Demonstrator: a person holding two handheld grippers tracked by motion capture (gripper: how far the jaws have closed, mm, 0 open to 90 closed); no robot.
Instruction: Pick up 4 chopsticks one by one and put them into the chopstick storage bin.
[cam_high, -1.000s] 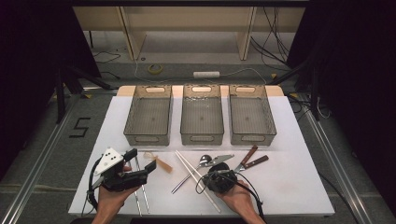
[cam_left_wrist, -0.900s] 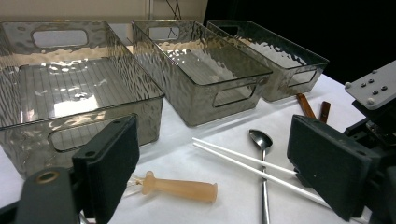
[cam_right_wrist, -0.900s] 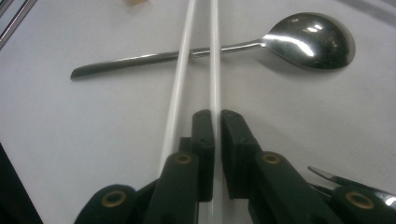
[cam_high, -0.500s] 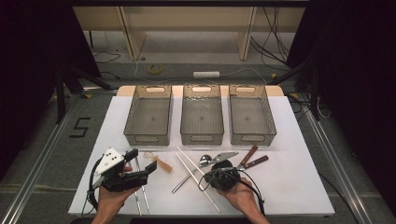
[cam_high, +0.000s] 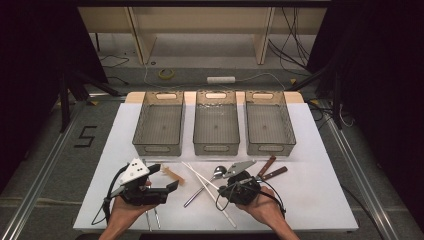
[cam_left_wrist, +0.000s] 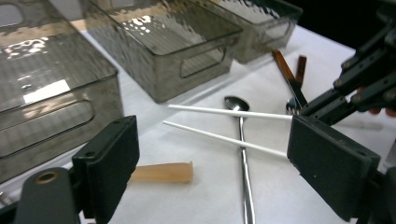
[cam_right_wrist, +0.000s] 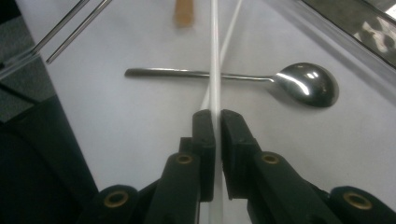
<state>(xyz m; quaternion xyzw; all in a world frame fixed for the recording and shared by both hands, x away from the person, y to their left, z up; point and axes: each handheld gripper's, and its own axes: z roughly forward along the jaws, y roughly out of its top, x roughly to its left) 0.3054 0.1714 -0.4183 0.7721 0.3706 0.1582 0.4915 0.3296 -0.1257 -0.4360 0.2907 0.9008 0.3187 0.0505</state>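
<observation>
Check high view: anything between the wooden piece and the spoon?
Yes. Two white chopsticks lie between wooden piece and spoon; one is pinched by the right gripper.

White chopsticks (cam_right_wrist: 215, 56) and a silver spoon (cam_right_wrist: 306, 84) lie on a white tabletop (cam_high: 320, 190); black claw (cam_right_wrist: 216, 122); smoky grey ribbed bins (cam_high: 216, 122); tan stick (cam_left_wrist: 161, 172).

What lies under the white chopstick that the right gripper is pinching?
The metal spoon lies on the table; its handle crosses beneath the white chopstick clamped in the right gripper. A second white chopstick runs close beside it. The jaws hide the stick's near end.
</observation>
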